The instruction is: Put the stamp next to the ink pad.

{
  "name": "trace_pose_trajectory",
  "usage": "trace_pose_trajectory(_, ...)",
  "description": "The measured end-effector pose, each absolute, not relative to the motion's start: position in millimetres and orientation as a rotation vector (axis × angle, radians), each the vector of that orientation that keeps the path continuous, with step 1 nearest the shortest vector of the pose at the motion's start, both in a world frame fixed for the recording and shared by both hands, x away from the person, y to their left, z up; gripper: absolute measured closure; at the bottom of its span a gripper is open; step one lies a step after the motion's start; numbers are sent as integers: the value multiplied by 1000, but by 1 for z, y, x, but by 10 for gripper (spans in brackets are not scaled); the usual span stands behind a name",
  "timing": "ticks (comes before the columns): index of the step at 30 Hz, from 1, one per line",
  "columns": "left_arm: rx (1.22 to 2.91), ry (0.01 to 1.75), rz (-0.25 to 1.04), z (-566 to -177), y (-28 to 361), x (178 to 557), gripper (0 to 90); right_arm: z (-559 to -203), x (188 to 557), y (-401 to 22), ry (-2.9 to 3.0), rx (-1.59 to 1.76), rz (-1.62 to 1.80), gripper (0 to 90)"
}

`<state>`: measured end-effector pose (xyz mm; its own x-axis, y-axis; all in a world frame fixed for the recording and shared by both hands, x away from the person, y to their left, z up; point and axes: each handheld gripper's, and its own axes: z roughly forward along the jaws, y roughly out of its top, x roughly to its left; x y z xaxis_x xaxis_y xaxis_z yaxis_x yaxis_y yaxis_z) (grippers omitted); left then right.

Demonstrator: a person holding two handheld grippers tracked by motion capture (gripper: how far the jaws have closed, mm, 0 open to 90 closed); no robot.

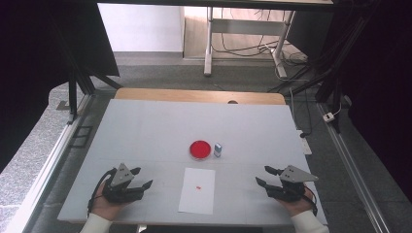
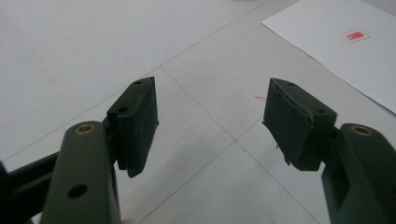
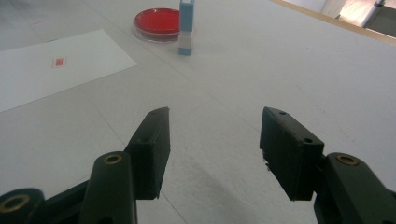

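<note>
A round red dish [image 1: 199, 149] sits near the table's middle, with a small blue and white upright stamp [image 1: 217, 149] just to its right. Nearer me lies a white paper sheet [image 1: 197, 190] bearing a small red mark [image 1: 198, 187]. My left gripper [image 1: 142, 178] rests low at the front left, open, nothing between its jaws. At the front right my right gripper [image 1: 266, 175] is open too and empty. In the right gripper view the dish [image 3: 157, 23] and stamp [image 3: 186, 28] lie ahead beyond the gripper [image 3: 215, 126]. The left gripper view shows its gripper [image 2: 210, 100] over bare table, the sheet [image 2: 345, 46] at upper right.
The table [image 1: 145, 126] is covered white, with a wooden edge [image 1: 199, 95] at the far side. Metal frame rails [image 1: 352, 165] run along both sides. Beyond the table stand another desk's legs [image 1: 209, 43] and cables on the floor.
</note>
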<state>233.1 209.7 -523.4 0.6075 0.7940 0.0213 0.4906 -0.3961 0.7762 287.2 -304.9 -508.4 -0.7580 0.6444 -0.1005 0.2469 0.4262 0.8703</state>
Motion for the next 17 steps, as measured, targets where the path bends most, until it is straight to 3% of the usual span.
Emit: trace_pose_trajectory(17,2073,1012,511,-524,210,234,351,-507,286,-303,2262,744,1283,429)
